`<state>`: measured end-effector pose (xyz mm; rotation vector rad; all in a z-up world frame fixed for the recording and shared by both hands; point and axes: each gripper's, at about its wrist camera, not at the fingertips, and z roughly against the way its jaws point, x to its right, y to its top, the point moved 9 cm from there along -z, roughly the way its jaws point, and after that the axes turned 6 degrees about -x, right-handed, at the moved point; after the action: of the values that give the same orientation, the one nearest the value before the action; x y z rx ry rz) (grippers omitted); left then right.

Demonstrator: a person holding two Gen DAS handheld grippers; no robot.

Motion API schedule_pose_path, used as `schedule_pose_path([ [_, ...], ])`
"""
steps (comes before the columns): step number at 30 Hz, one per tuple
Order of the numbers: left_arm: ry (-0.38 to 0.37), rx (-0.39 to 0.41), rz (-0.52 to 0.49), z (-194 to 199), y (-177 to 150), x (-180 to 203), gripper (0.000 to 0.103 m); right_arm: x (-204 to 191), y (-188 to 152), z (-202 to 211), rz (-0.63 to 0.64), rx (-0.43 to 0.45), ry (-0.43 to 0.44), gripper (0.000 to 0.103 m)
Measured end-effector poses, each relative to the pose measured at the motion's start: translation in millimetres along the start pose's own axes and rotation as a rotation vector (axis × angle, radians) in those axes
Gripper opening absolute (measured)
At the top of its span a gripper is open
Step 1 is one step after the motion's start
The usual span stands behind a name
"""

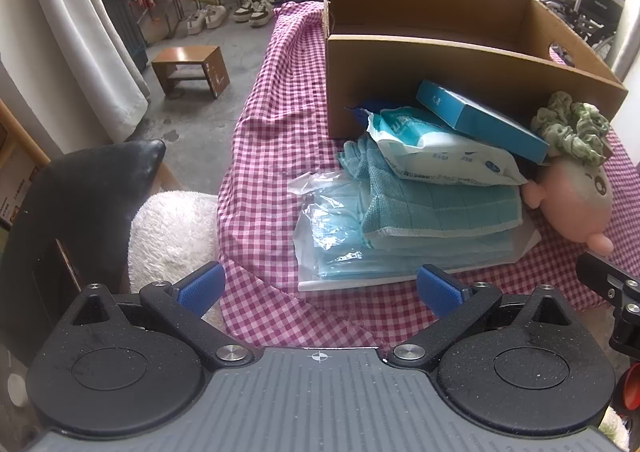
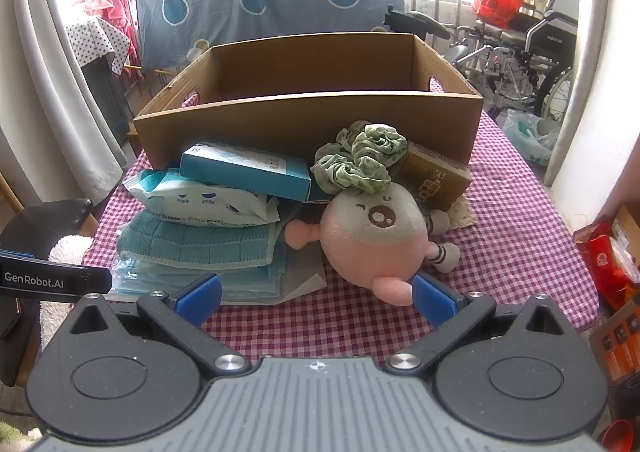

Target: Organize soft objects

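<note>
Both my grippers, left (image 1: 320, 288) and right (image 2: 316, 298), have their blue fingers wide apart and hold nothing. Just past them, on the checked cloth (image 2: 520, 219), sits the pile: crinkly bagged masks (image 1: 344, 236) at the bottom, a fuzzy green towel (image 2: 196, 242), a squishy wipes pack (image 2: 200, 199) and a hard blue carton (image 2: 244, 169) on top. Beside it lies a round pink plush (image 2: 372, 236) with a ruffled green top. Behind stands the stiff brown box (image 2: 312, 119). I see nothing inside it, so I think all the work is left.
</note>
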<state>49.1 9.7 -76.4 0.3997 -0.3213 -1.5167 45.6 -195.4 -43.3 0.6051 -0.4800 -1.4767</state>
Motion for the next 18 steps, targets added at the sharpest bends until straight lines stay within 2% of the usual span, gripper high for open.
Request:
schedule_pose_path([
  [18, 0.003, -0.001, -0.005, 0.0, 0.1, -0.4, 0.103, 2.9, -0.1, -1.9, -0.007, -0.007, -0.004, 0.103],
])
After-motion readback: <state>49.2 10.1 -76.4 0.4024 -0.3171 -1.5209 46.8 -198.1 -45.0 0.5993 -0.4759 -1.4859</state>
